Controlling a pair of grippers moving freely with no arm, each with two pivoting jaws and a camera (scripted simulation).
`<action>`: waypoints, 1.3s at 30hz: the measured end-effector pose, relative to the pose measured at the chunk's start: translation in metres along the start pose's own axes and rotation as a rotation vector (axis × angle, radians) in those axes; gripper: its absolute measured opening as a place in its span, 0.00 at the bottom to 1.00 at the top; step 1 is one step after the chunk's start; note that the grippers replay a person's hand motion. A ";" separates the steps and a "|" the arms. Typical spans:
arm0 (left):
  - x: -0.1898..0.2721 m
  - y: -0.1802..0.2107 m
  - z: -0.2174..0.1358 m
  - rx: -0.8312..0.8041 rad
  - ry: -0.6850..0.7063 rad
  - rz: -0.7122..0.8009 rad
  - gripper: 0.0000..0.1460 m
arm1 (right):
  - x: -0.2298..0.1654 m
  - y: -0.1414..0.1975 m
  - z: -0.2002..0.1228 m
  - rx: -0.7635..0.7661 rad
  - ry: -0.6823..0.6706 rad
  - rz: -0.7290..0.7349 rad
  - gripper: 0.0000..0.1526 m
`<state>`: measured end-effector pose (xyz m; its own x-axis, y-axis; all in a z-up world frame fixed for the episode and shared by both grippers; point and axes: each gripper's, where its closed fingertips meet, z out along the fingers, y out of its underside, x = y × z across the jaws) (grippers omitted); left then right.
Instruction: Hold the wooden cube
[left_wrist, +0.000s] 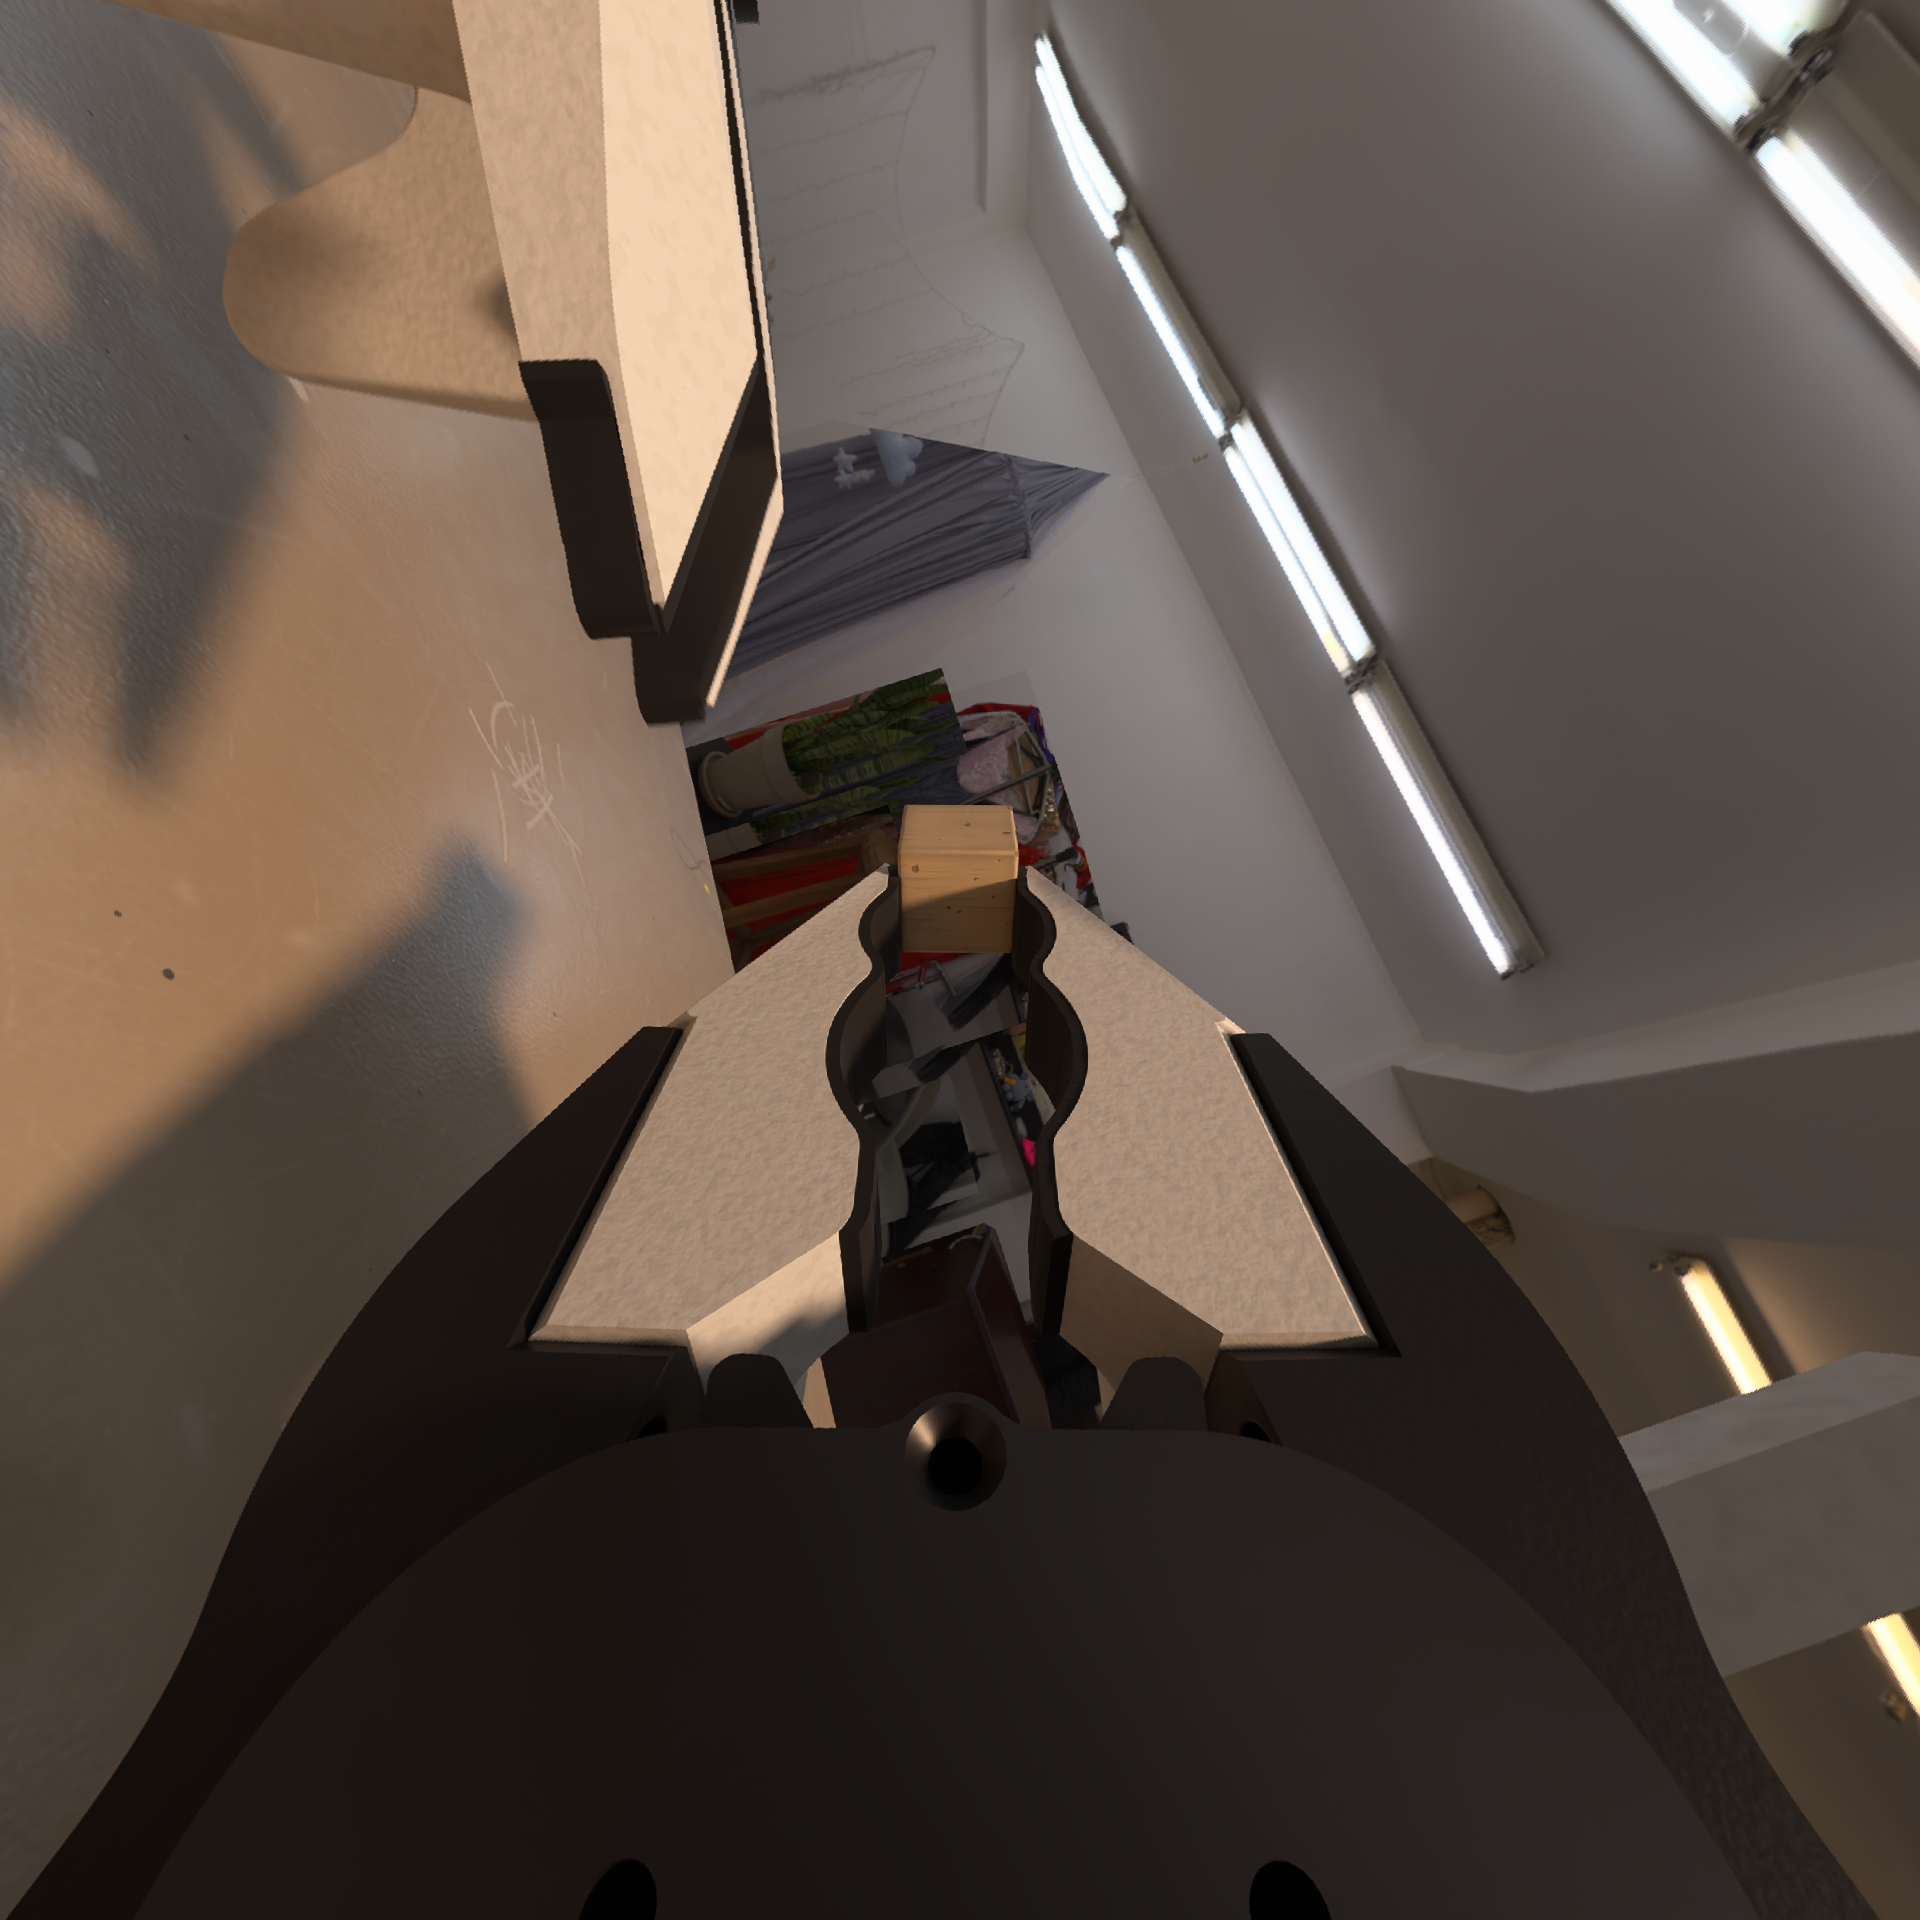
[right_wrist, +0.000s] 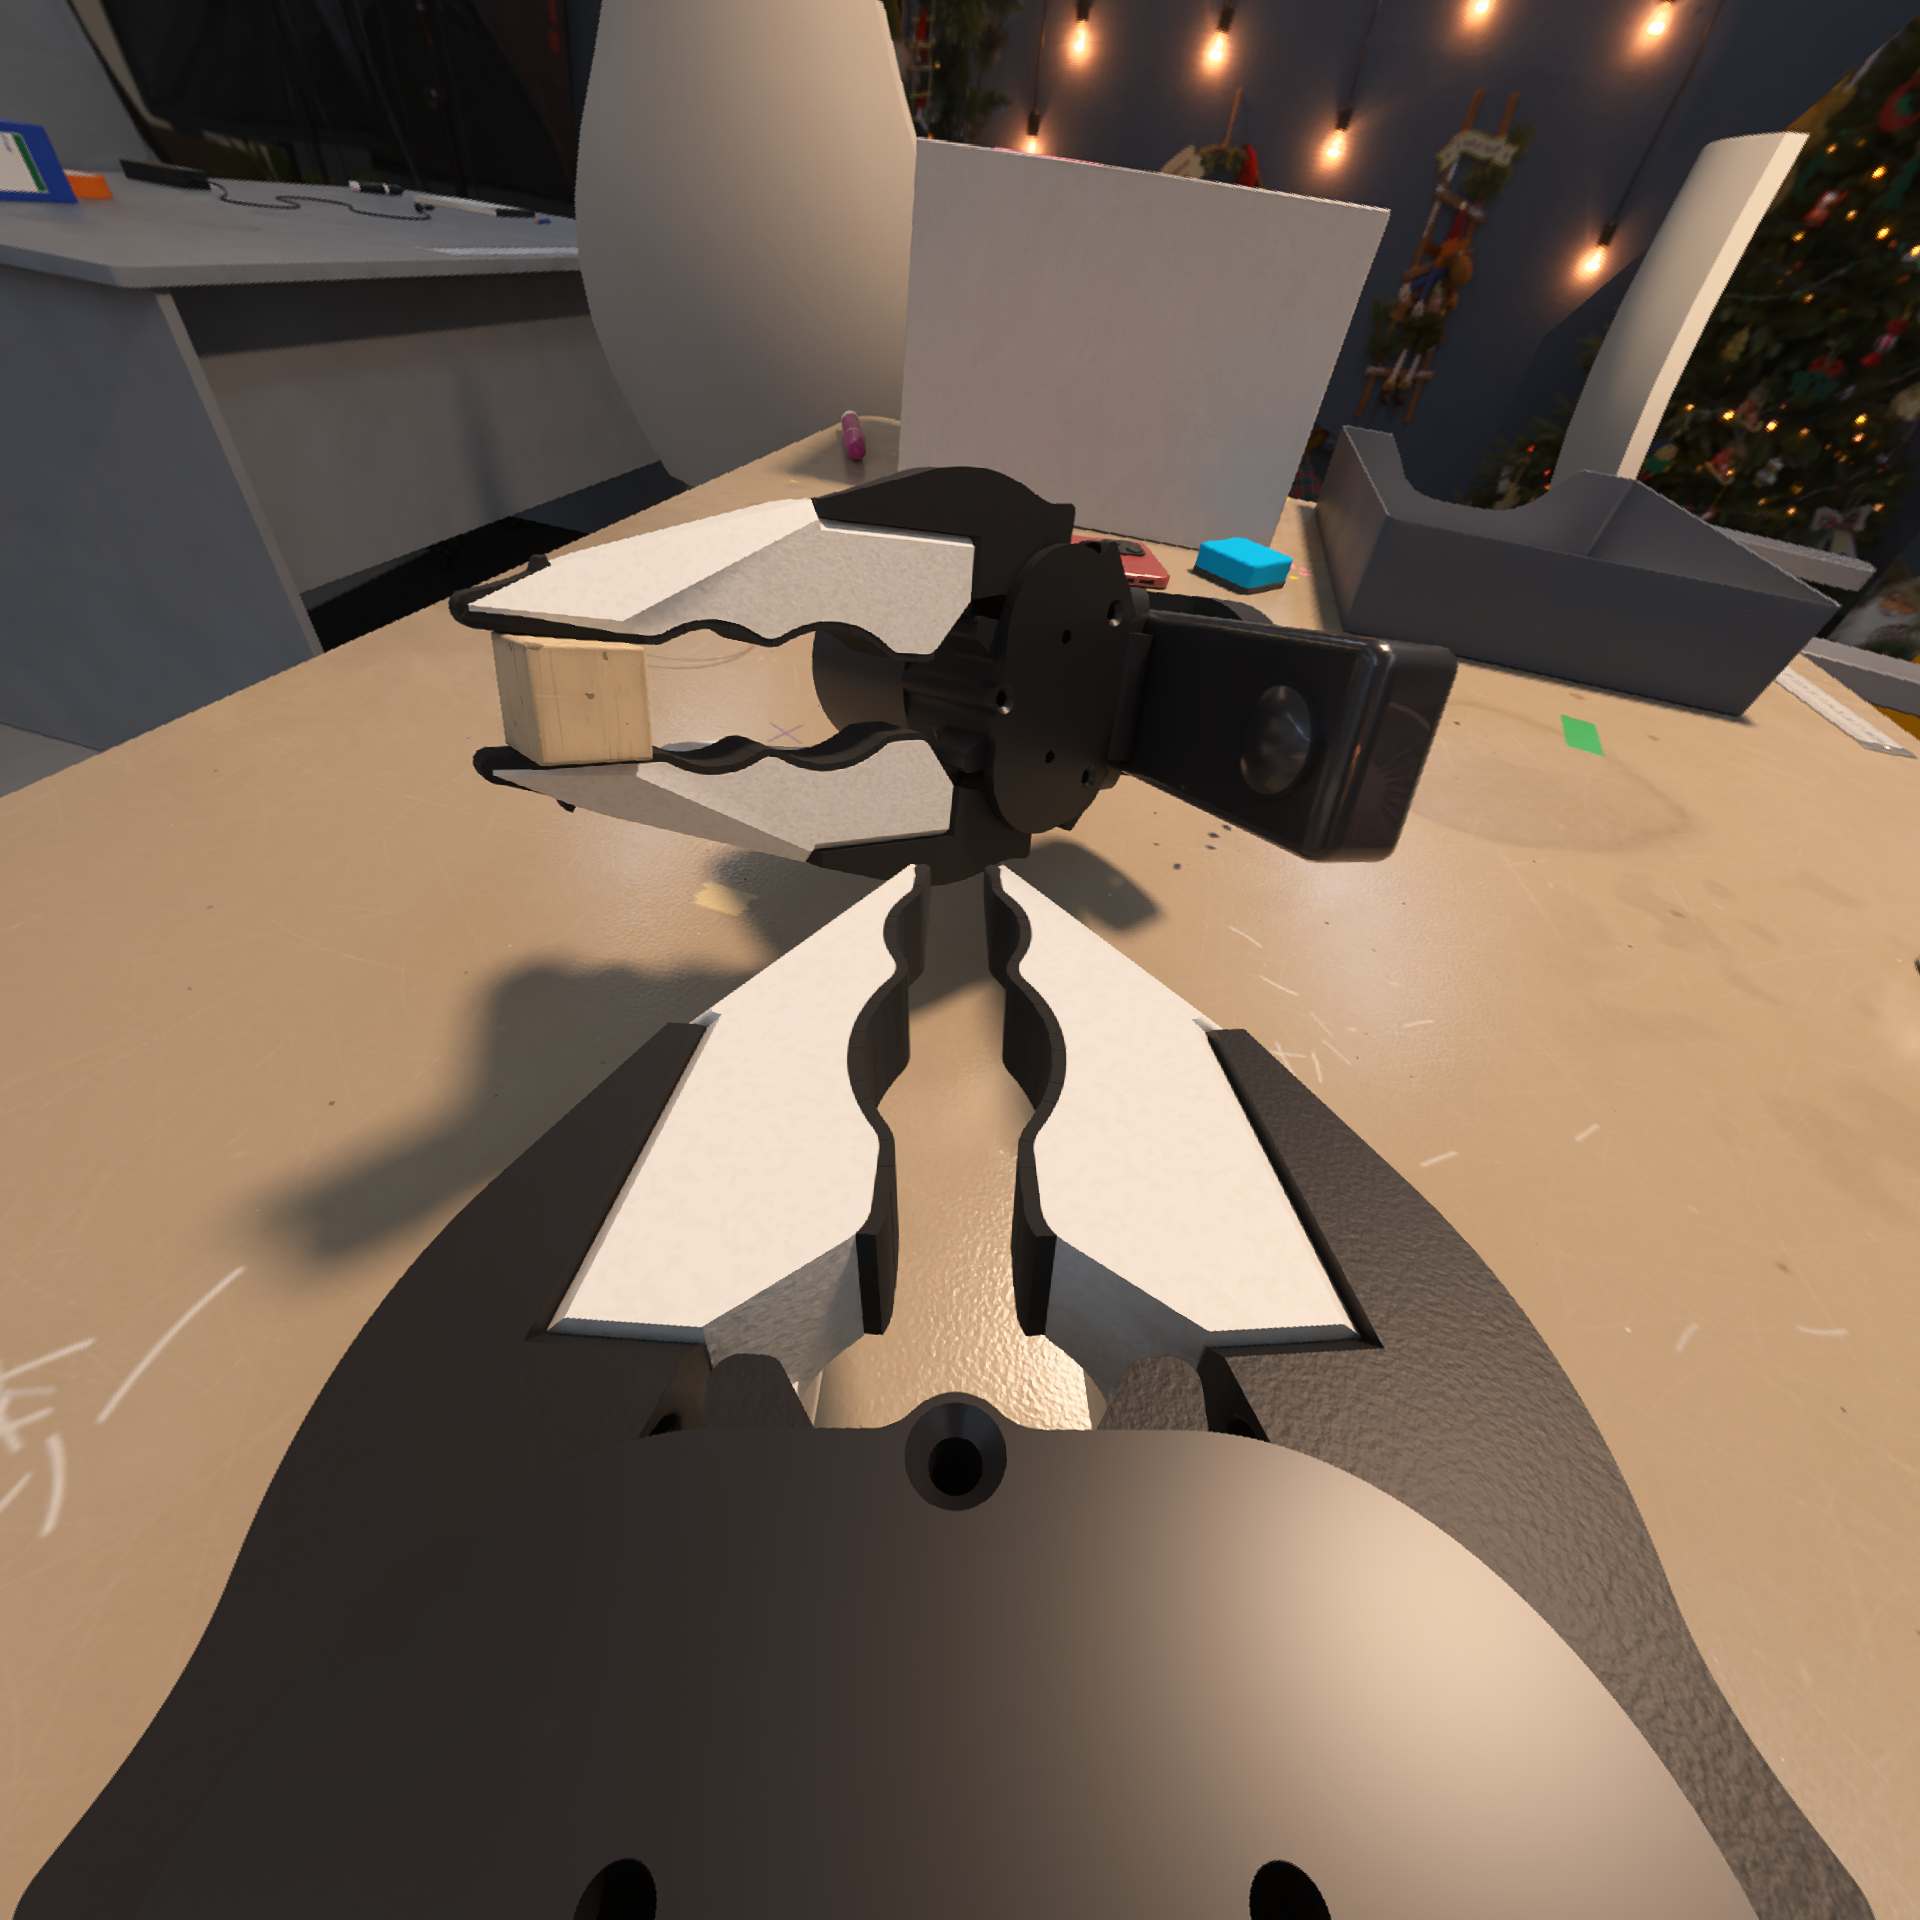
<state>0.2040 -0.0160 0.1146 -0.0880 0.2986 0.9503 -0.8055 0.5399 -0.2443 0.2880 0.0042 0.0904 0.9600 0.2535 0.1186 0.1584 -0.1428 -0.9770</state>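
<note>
The wooden cube (left_wrist: 956, 894) is a pale block pinched between the tips of my left gripper (left_wrist: 956, 883), which is shut on it. In the right wrist view the left gripper (right_wrist: 488, 684) lies on its side above the tan table (right_wrist: 1507, 1039), and the cube (right_wrist: 571, 701) is clear of the surface. My right gripper (right_wrist: 954, 883) is empty, with a narrow gap between its tips. It points at the left gripper's body from close by. One of its fingers (left_wrist: 665, 312) shows at the upper left of the left wrist view.
A grey tray (right_wrist: 1558, 582) stands at the back right. A blue block (right_wrist: 1242, 564) and a red flat thing (right_wrist: 1138, 566) lie by a white upright board (right_wrist: 1122, 343). A purple pen (right_wrist: 852, 434) lies at the back. A grey desk (right_wrist: 260, 239) stands far left.
</note>
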 end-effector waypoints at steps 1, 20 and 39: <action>0.000 0.000 0.000 -0.001 0.002 0.000 0.14 | -0.001 0.000 0.001 -0.002 -0.004 -0.003 0.08; -0.004 -0.011 -0.009 0.079 -0.030 0.015 0.14 | 0.003 0.008 -0.006 -0.062 -0.001 0.016 0.00; -0.022 -0.037 -0.034 0.260 -0.176 0.050 0.14 | 0.026 0.043 -0.024 -0.285 0.117 0.070 0.01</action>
<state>0.2556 -0.0152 0.0960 -0.2130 0.1663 0.9628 -0.9184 0.3021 -0.2554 0.3255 -0.0185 0.0555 0.9883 0.1243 0.0889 0.1338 -0.4227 -0.8963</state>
